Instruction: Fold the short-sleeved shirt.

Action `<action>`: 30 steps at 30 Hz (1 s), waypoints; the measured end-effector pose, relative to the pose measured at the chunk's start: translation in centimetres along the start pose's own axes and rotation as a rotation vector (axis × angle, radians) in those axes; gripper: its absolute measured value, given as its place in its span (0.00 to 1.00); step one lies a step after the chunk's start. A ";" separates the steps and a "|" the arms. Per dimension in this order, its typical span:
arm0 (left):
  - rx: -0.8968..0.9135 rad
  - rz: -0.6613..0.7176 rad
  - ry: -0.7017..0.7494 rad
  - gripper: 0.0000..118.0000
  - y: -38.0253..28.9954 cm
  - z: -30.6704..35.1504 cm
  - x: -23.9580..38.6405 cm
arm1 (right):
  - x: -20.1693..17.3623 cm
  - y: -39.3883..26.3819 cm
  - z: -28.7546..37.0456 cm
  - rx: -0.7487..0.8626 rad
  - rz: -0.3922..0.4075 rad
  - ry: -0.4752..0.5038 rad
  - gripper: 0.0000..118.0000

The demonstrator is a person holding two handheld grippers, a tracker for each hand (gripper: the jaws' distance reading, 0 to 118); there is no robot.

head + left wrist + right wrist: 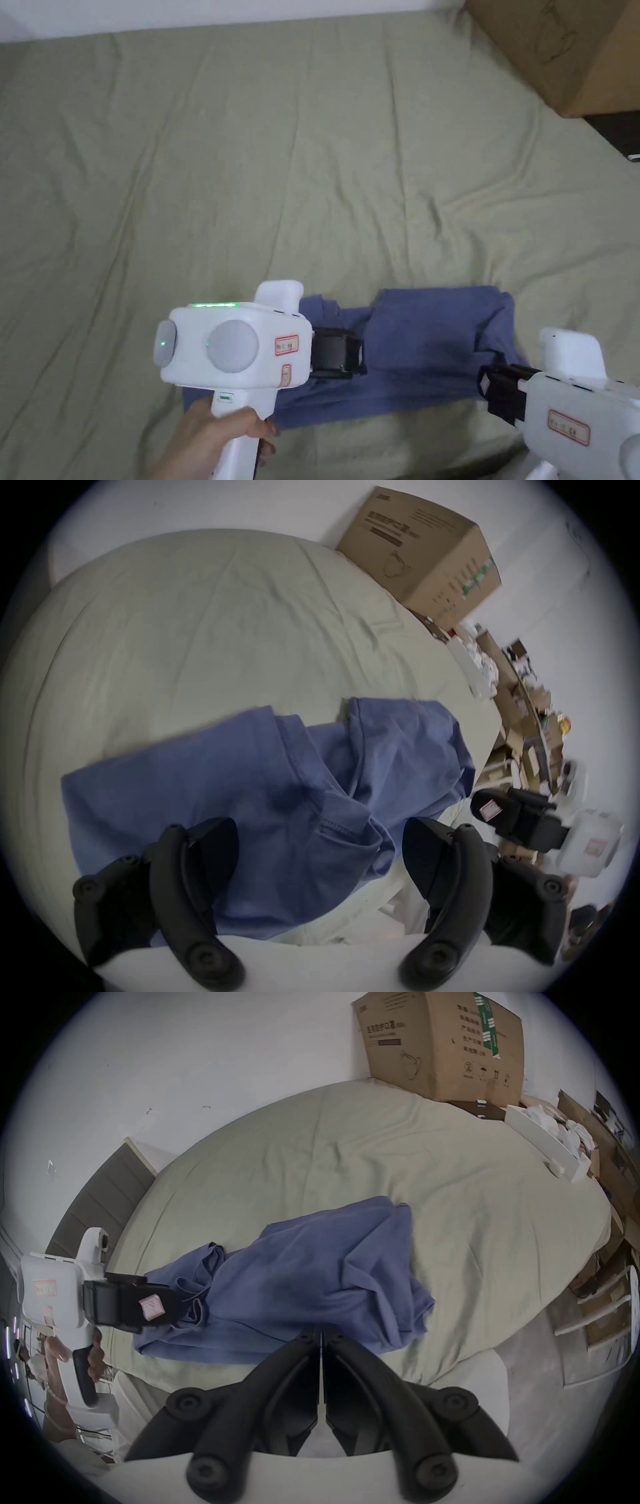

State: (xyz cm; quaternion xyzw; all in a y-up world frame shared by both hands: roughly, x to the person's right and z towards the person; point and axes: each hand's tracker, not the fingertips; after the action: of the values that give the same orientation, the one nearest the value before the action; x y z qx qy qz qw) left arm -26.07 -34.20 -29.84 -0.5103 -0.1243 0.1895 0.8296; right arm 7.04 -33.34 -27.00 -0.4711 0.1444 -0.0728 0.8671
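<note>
A blue short-sleeved shirt (425, 350) lies crumpled in a wide band near the front edge of the bed, with hems and a sleeve bunched at its middle (332, 826). My left gripper (359, 354) hovers over the shirt's left part; in the left gripper view (320, 830) its jaws stand wide apart with cloth below and nothing pinched. My right gripper (490, 384) is at the shirt's near right corner. In the right gripper view (321, 1333) its jaws are pressed together at the shirt's (311, 1269) near edge; no cloth shows between them.
The olive-green bed sheet (312, 156) stretches wide and wrinkled beyond the shirt. A large cardboard box (562, 50) stands at the bed's far right corner. Boxes and clutter (526, 715) line the floor to the right of the bed.
</note>
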 end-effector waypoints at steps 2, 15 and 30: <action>0.050 0.060 -0.012 0.64 0.3 2.3 -1.3 | 0.0 0.0 0.1 0.007 0.004 -0.009 0.02; 0.059 0.158 0.038 0.03 -1.8 1.9 -3.7 | -2.9 -0.1 -0.3 0.021 0.056 0.032 0.02; -0.027 0.099 -0.187 0.03 -1.6 -0.8 1.0 | -2.6 -1.0 -0.3 -0.007 0.052 0.032 0.02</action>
State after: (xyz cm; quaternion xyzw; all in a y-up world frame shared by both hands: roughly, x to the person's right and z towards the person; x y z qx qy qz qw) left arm -24.51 -35.10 -28.74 -0.5070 -0.1786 0.2754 0.7970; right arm 4.52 -33.42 -25.85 -0.4691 0.1707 -0.0574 0.8646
